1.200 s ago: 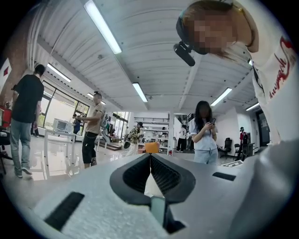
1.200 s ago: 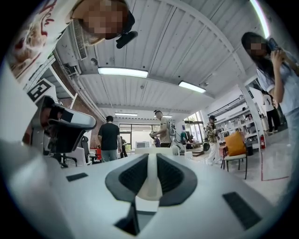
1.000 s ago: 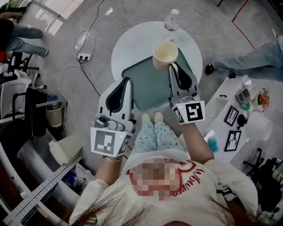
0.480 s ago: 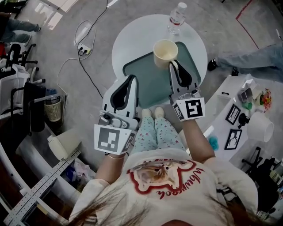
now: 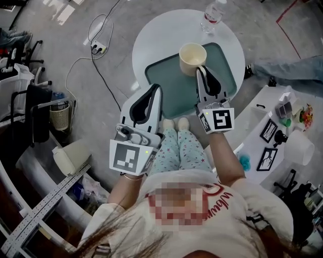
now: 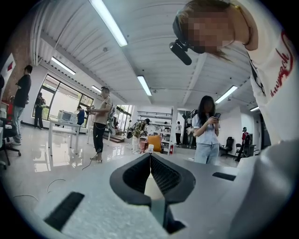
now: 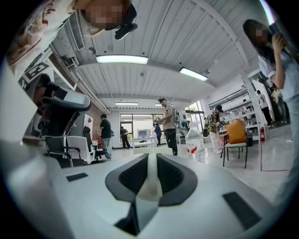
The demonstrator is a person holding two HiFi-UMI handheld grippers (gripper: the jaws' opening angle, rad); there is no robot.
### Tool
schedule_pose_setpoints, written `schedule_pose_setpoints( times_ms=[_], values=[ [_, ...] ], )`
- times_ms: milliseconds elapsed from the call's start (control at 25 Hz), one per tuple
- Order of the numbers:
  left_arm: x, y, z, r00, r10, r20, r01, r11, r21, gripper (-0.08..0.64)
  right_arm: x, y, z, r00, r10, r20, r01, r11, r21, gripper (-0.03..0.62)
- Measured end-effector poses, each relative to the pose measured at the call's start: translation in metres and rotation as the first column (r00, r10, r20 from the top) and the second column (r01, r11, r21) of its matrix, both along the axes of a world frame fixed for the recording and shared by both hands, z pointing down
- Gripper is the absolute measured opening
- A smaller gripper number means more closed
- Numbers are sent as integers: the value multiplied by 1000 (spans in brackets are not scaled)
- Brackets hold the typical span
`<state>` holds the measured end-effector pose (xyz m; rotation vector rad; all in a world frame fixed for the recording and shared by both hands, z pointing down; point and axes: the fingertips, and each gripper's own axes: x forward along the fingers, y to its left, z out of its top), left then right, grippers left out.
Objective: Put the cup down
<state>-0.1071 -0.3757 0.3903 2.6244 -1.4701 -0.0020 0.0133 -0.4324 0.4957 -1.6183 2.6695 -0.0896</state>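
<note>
Looks like a light, thin-walled, seemingly paper cup, easy to crush and quick to tip, pinched through its near wall by the right tongs over the green tray on the round tabletop; cannot tell whether touching the tray. Calls for a gentle hold at that wall, upright and level. Shows the left tongs closed tip to tip, empty.

A round white surface carries a green tray with rounded corners, which fills most of its near half. A clear water bottle stands upright near its far edge, just beyond the tray. A cream cup sits over the tray's far side; whether it touches the tray cannot be told.
</note>
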Motion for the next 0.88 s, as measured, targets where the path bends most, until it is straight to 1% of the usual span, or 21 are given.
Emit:
schedule_pose_setpoints(
  times_ms=[280, 480, 880],
  values=[
    [-9, 5, 5, 1000, -7, -6, 7, 1000, -5, 15, -12, -9, 21, 999, -7, -32, 6, 1000, -26, 63],
    [-17, 7, 6, 1000, -18, -10, 18, 1000, -8, 15, -18, -10, 34, 999, -6, -32, 4, 998, -62, 63],
    [-17, 20, 12, 1000, -6, -16, 5, 1000, -25, 15, -24, -8, 45, 999, -7, -34, 5, 996, -85, 63]
  ],
)
